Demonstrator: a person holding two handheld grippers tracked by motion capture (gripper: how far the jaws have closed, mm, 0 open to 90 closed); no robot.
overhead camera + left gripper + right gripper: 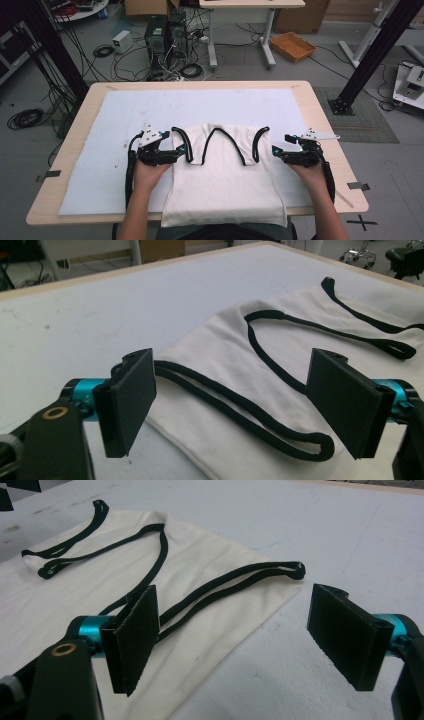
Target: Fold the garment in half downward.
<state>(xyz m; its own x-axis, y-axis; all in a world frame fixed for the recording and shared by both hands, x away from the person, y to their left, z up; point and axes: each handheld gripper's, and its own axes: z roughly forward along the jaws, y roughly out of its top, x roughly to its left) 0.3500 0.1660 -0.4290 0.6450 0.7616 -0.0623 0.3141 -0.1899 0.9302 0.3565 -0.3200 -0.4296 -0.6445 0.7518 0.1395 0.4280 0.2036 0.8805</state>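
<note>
Tank top (225,175) flat at bench's near edge | left gripper (181,154), right gripper (276,153) fingers spread, empty | next: pinch both straps evenly.

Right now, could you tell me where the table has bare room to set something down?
The white mat is bare along the far side, beyond the white tank top, and in strips left of the left gripper and right of the right gripper. The near middle is crowded: the top and both hands cover it, with both jaws open at its straps.
</note>
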